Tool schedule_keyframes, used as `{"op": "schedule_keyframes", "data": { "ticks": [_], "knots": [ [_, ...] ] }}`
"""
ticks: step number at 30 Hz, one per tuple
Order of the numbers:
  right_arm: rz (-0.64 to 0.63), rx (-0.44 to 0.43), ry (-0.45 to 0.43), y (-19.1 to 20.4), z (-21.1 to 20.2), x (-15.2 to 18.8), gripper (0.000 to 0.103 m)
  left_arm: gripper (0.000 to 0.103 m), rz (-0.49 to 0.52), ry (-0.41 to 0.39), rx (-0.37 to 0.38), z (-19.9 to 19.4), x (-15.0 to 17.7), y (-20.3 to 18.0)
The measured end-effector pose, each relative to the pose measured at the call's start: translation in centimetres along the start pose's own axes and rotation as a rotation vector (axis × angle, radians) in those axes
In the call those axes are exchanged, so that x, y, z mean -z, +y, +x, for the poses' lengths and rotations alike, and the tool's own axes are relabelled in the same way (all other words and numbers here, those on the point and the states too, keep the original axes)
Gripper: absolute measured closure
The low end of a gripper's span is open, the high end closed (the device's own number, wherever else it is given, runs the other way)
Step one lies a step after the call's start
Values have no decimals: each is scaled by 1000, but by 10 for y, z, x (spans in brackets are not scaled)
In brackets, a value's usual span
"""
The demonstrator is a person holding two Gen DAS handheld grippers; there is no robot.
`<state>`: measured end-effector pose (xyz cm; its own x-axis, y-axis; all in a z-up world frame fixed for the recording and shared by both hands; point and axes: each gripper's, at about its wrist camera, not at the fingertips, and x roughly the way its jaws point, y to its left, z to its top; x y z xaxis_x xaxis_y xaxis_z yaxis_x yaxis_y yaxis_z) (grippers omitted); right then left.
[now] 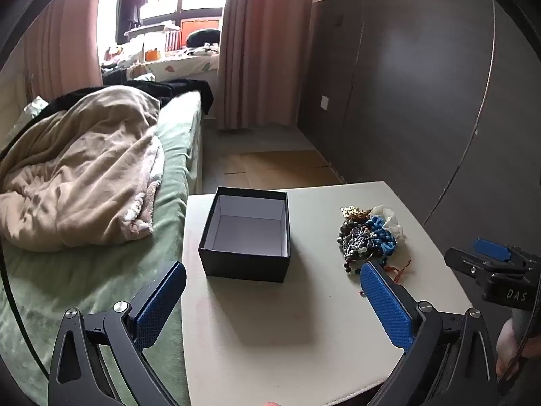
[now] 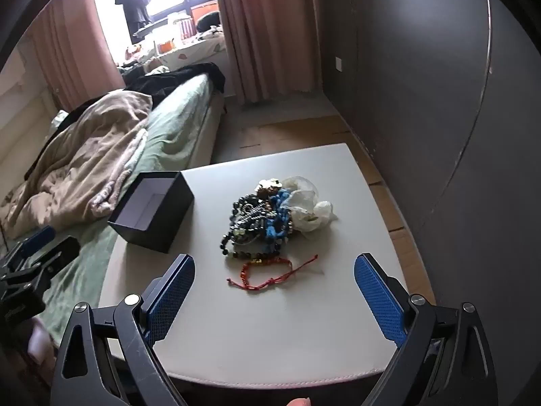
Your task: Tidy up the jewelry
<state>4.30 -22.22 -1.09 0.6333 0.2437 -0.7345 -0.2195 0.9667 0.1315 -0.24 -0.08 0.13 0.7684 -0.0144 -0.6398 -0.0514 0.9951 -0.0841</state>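
Observation:
A tangled pile of jewelry (image 2: 262, 218) lies on the white table (image 2: 263, 321): dark beads, blue pieces, a gold piece and a white pouch (image 2: 306, 209). A red string bracelet (image 2: 270, 270) rests just in front of the pile. A black box (image 1: 246, 233) with a white inside stands open and empty left of the pile (image 1: 367, 237). My left gripper (image 1: 274, 274) hangs open above the table's front, before the box. My right gripper (image 2: 274, 267) hangs open over the front of the table, the red bracelet lying below the gap between its fingers. Neither holds anything.
A bed (image 1: 101, 270) with a green sheet and a beige blanket (image 1: 81, 176) adjoins the table's left side. Dark wardrobe panels (image 1: 422, 101) stand to the right. Wooden floor and pink curtains (image 1: 263, 44) lie beyond the table. A fingertip shows at the bottom edge.

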Motion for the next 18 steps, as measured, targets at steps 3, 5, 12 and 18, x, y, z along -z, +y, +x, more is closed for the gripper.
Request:
{"op": "schedule_keyframes", "data": {
  "ticks": [3, 5, 12, 18],
  "knots": [
    [-18, 7, -10, 5, 2, -1, 7, 0, -15, 5, 7, 3, -1, 3],
    [-21, -20, -22, 4, 0, 0, 7, 0, -23, 7, 20, 1, -3, 4],
    [-45, -5, -45, 9, -7, 1, 7, 0, -7, 1, 16, 2, -1, -1],
    [-42, -1, -45, 7, -7, 3, 7, 0, -16, -3, 23, 1, -1, 0]
  ]
}}
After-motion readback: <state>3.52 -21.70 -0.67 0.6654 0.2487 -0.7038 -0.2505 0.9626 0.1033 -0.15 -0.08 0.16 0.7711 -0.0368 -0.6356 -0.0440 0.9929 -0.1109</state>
